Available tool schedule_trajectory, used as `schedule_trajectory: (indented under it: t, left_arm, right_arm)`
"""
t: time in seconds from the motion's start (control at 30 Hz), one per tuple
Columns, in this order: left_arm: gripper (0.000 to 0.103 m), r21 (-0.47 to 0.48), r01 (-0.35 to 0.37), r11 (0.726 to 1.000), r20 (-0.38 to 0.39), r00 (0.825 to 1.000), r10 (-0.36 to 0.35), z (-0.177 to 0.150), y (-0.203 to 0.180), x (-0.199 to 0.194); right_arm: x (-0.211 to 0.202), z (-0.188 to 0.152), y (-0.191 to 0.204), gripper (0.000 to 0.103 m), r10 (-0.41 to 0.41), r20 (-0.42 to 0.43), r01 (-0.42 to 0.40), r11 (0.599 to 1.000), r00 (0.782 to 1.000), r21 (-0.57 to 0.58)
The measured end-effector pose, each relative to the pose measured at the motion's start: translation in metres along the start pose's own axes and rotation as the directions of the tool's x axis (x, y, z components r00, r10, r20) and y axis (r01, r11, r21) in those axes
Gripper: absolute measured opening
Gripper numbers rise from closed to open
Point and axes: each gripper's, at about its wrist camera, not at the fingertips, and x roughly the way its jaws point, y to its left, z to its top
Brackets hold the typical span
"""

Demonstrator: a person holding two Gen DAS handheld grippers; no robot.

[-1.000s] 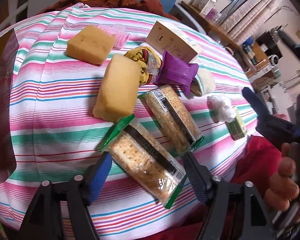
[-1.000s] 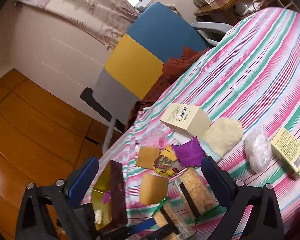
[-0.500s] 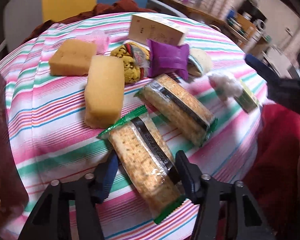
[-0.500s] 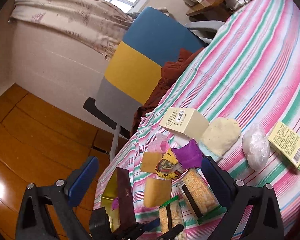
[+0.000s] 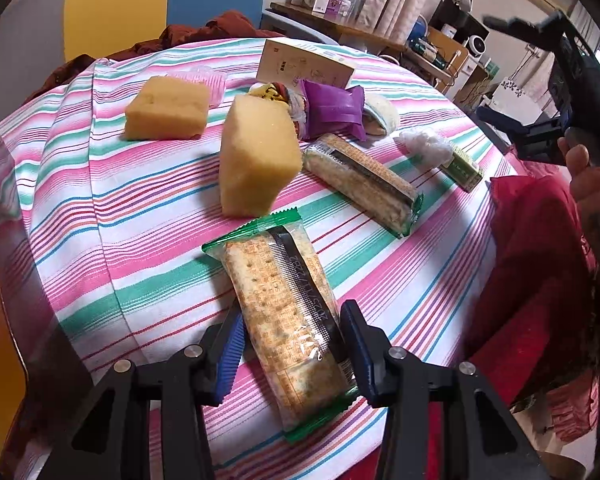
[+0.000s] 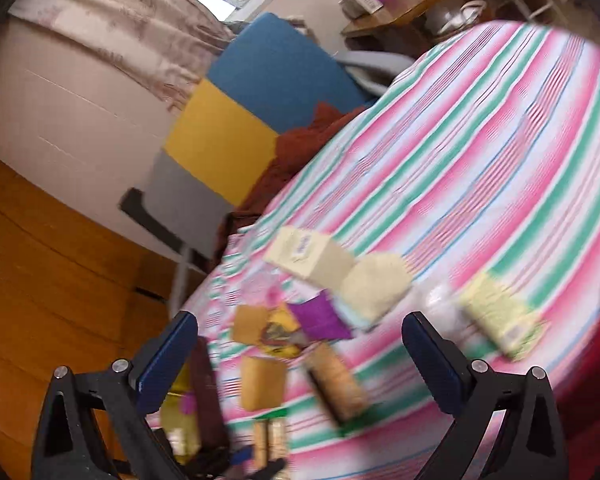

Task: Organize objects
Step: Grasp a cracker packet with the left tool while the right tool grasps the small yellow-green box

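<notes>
On the striped tablecloth (image 5: 100,208) lies a green-edged cracker pack (image 5: 276,280), and my left gripper (image 5: 292,344) is shut on its near end, one blue pad on each side. A second cracker pack (image 5: 360,184) lies further right. A yellow sponge (image 5: 256,152) stands just behind the held pack, and another sponge (image 5: 166,108) sits at the back left. My right gripper (image 6: 300,356) hangs open high above the table, holding nothing; its view is blurred. The cracker pack (image 6: 270,440) appears at the bottom of that view.
A purple packet (image 5: 332,108), a white box (image 5: 304,64), a white plastic wad (image 5: 424,144) and a green box (image 5: 462,164) lie behind. Red cloth (image 5: 540,260) covers the right edge. A hand (image 5: 588,172) holds the other gripper there. A brown open box (image 6: 204,392) stands at the table's left end.
My left gripper's fingers have narrowed from wide open onto the near cracker pack. The right gripper has swung, blurring its view.
</notes>
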Motion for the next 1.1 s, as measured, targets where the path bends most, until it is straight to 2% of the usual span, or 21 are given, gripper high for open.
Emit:
schedule_trajectory:
  t: [0.03,0.1,0.17,0.2,0.23,0.27,0.3,0.33,0.37,0.4,0.57,0.67,0.7,0.77,0.87,1.0,1.03,1.07,1.1]
  left_arm:
    - [0.047,-0.011,0.009,1.0,0.005,1.0,-0.009,0.0,0.002,0.0]
    - [0.047,-0.014,0.017,1.0,0.014,1.0,-0.017,-0.002,0.003,-0.001]
    - [0.047,-0.015,0.026,1.0,0.022,0.999,-0.026,-0.003,0.004,-0.002]
    - [0.047,-0.017,0.031,0.999,0.025,0.999,-0.03,-0.003,0.004,-0.001]
    - [0.047,-0.018,0.034,0.999,0.027,0.999,-0.033,-0.003,0.004,0.001]
    - [0.047,-0.021,0.039,0.999,0.029,0.999,-0.038,-0.003,0.004,0.001]
    - [0.047,-0.025,0.044,0.999,0.031,0.999,-0.044,-0.002,0.005,0.001]
    - [0.047,-0.027,0.047,0.999,0.032,0.998,-0.046,-0.003,0.005,0.001]
    - [0.047,-0.027,0.049,0.998,0.033,0.998,-0.048,-0.003,0.005,0.001]
    - [0.047,-0.028,0.05,0.998,0.034,0.998,-0.049,-0.003,0.006,0.001]
    - [0.047,-0.023,0.05,0.998,0.036,0.998,-0.05,-0.003,0.006,0.0]
    - [0.047,-0.017,0.047,0.999,0.038,0.998,-0.046,-0.004,0.006,0.0]
    - [0.046,-0.011,0.042,0.999,0.039,0.998,-0.042,-0.004,0.005,0.0]
    - [0.046,-0.001,0.037,0.999,0.045,0.998,-0.037,-0.005,0.004,0.0]
    - [0.044,0.0,0.034,0.999,0.059,0.998,-0.034,-0.006,0.004,-0.002]
    - [0.041,-0.009,0.062,0.998,0.072,0.996,-0.061,-0.007,0.005,-0.008]
    - [0.041,-0.005,0.063,0.998,0.081,0.995,-0.062,-0.008,0.004,-0.011]
    - [0.041,0.003,0.067,0.998,0.096,0.993,-0.067,-0.007,0.002,-0.015]
    - [0.04,0.008,0.079,0.997,0.119,0.99,-0.079,-0.006,0.0,-0.023]
  right_arm:
    - [-0.003,0.003,-0.001,0.103,-0.031,0.0,0.031,0.999,1.0,-0.012]
    - [-0.006,0.014,-0.003,0.101,-0.156,-0.031,0.154,0.986,0.987,-0.059]
    - [0.002,0.021,-0.005,0.096,-0.272,-0.096,0.26,0.958,0.957,-0.122]
    - [0.01,0.023,-0.007,0.09,-0.369,-0.145,0.342,0.922,0.918,-0.18]
    - [0.015,0.024,-0.009,0.085,-0.419,-0.172,0.38,0.899,0.892,-0.22]
    - [0.024,0.023,-0.012,0.074,-0.487,-0.213,0.422,0.86,0.847,-0.286]
    - [0.03,0.022,-0.014,0.065,-0.526,-0.236,0.443,0.834,0.817,-0.329]
    - [0.036,0.02,-0.015,0.063,-0.558,-0.253,0.456,0.812,0.791,-0.364]
    - [0.044,0.017,-0.018,0.062,-0.598,-0.281,0.466,0.781,0.75,-0.416]
    - [0.049,0.015,-0.02,0.062,-0.619,-0.293,0.47,0.763,0.729,-0.444]
    - [0.072,0.012,-0.03,0.058,-0.682,-0.316,0.488,0.708,0.66,-0.511]
    - [0.081,0.009,-0.04,0.041,-0.704,-0.336,0.496,0.692,0.626,-0.525]
    - [0.083,0.008,-0.044,0.032,-0.704,-0.346,0.494,0.693,0.621,-0.524]
    - [0.08,0.009,-0.044,0.03,-0.694,-0.342,0.486,0.7,0.633,-0.522]
    - [0.068,0.01,-0.044,0.03,-0.706,-0.3,0.515,0.687,0.642,-0.514]
    - [0.038,0.014,-0.041,0.03,-0.688,-0.235,0.541,0.699,0.687,-0.467]
    - [0.026,0.015,-0.035,0.03,-0.669,-0.212,0.534,0.712,0.712,-0.456]
    - [0.02,0.015,-0.031,0.03,-0.66,-0.198,0.53,0.717,0.725,-0.453]
    - [0.01,0.015,-0.02,0.03,-0.637,-0.171,0.513,0.727,0.752,-0.456]
